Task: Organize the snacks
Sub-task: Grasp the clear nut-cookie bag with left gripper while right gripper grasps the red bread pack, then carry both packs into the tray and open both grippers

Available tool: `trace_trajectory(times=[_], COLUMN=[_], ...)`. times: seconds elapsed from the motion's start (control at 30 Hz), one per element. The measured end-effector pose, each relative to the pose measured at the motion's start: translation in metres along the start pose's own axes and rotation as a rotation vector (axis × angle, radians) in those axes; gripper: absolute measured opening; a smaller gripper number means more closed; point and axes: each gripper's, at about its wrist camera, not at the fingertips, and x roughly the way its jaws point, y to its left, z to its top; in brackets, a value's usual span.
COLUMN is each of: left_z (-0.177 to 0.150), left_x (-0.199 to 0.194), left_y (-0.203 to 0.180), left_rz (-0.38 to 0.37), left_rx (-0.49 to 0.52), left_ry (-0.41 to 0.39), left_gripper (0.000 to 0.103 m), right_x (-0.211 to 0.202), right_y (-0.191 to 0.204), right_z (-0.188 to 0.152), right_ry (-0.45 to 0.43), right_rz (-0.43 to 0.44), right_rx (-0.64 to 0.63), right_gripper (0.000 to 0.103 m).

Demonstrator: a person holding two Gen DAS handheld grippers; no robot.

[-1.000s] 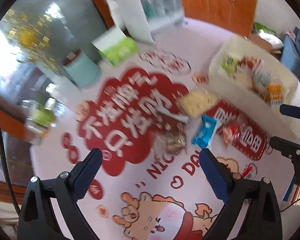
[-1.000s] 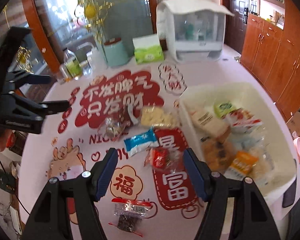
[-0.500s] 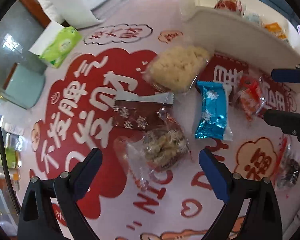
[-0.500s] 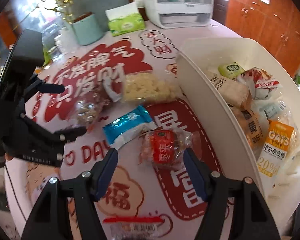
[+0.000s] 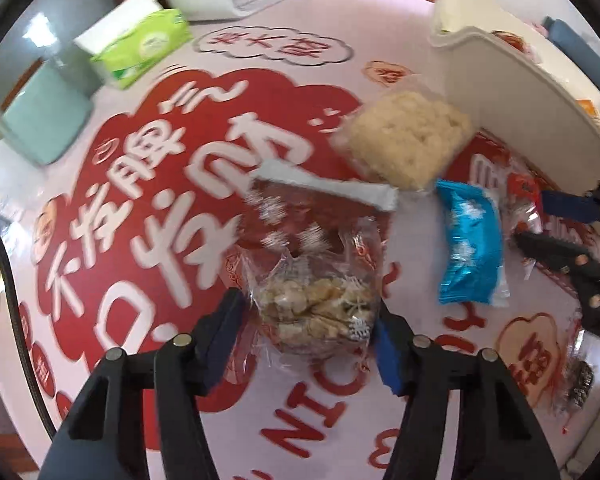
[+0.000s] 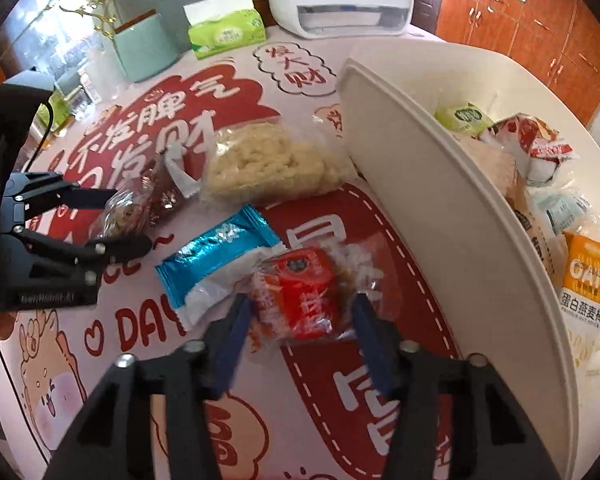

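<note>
Snack-filled white plastic bin; beside it, spread right gripper around crinkled clear-wrapped red snack, spread left gripper around clear nut-cluster bag.

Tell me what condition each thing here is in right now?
Left gripper: open, straddling the clear bag of nutty clusters.
Right gripper: open, straddling the red-labelled clear packet.
Blue foil snack bar: sealed, lying flat.
White plastic bin: open-topped, partly filled.
Green tissue pack: a tissue sticking out.

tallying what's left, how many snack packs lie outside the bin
6: clear bag at the left gripper, brown packet behind it, yellow pack by the bin, blue packet, red packet at the right gripper, dark pack at table edge. Others may hide.
</note>
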Motion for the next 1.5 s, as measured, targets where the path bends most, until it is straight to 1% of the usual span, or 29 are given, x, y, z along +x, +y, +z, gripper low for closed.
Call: trace_trajectory(times=[0.03, 0.1, 0.13, 0.17, 0.2, 0.23, 0.27, 0.43, 0.57, 0.6, 0.67, 0.73, 0.8, 0.93, 1.0, 1.1, 1.13, 1.2, 1.3, 1.4, 1.5], left_z=[-0.003, -0.009, -0.013, -0.015, -0.019, -0.022, -0.026, -0.044, -0.062, -0.065, -0.072, -0.079, -0.085, -0.094, -0.097, -0.100, -0.101, -0.102, -0.101, -0.099, -0.097], left_x=[-0.002, -0.006, -0.009, -0.012, -0.017, -0.022, -0.028, -0.059, -0.081, -0.083, -0.088, -0.093, -0.095, -0.094, -0.093, -0.090, -0.090, -0.089, -0.086, -0.084, -0.084], left_y=[0.001, 0.001, 0.001, 0.001, -0.001, -0.003, -0.005, -0.017, -0.027, -0.029, -0.033, -0.038, -0.039, -0.042, -0.044, -0.043, -0.043, -0.041, -0.039, -0.040, -0.043], left_rz=[0.010, 0.022, 0.016, 0.014, 0.020, 0.027, 0.032, 0.017, -0.013, -0.019, -0.032, -0.037, -0.049, -0.060, -0.056, -0.059, -0.062, -0.066, -0.077, -0.083, -0.088], left_rx=[-0.013, -0.038, -0.057, -0.074, -0.091, -0.106, -0.126, -0.224, -0.298, -0.310, -0.334, -0.360, -0.384, -0.414, -0.414, -0.426, -0.431, -0.442, -0.451, -0.452, -0.452], left_ry=[-0.006, -0.011, -0.014, -0.019, -0.023, -0.025, -0.027, -0.064, -0.075, -0.075, -0.074, -0.071, -0.065, -0.045, -0.036, -0.026, -0.025, -0.026, -0.026, -0.025, -0.026], left_gripper=[0.054, 0.052, 0.051, 0.051, 0.051, 0.051, 0.051, 0.050, 0.051, 0.051, 0.051, 0.051, 0.051, 0.051, 0.051, 0.051, 0.051, 0.051, 0.051, 0.051, 0.051], right_x=[-0.001, -0.003, -0.004, -0.006, -0.009, -0.010, -0.011, -0.018, -0.028, -0.029, -0.030, -0.029, -0.027, -0.021, -0.014, 0.000, 0.008, 0.014, 0.019, 0.023, 0.025], right_y=[0.001, 0.000, 0.000, -0.001, -0.002, -0.002, -0.002, -0.009, -0.019, -0.021, -0.026, -0.026, -0.023, -0.014, -0.011, -0.008, -0.006, -0.004, 0.001, 0.005, 0.010], right_z=[0.000, -0.001, -0.002, -0.002, -0.002, -0.001, -0.002, -0.010, -0.013, -0.011, -0.006, 0.000, 0.007, 0.022, 0.030, 0.036, 0.037, 0.035, 0.034, 0.034, 0.033], right_ry=[-0.004, -0.008, -0.010, -0.012, -0.026, -0.017, -0.001, 0.010, 0.008, 0.008, -0.003, -0.020, -0.044, -0.082, -0.093, -0.072, -0.049, -0.040, -0.045, -0.056, -0.076], right_rz=[0.000, 0.007, 0.013, 0.019, 0.030, 0.055, 0.074, 0.118, 0.136, 0.136, 0.148, 0.141, 0.119, 0.111, 0.087, 0.062, 0.043, 0.028, 0.003, -0.028, -0.059], right_rx=[-0.003, -0.007, -0.006, -0.005, -0.008, -0.011, -0.008, 0.014, 0.031, 0.037, 0.046, 0.046, 0.037, 0.020, 0.025, 0.038, 0.031, 0.027, 0.012, -0.003, -0.041], right_gripper=[0.041, 0.039, 0.037, 0.031, 0.004, 0.000, 0.000, 0.000, 0.001, 0.002, 0.011, 0.036, 0.044, 0.046, 0.048, 0.049, 0.053, 0.060, 0.064, 0.065, 0.061])
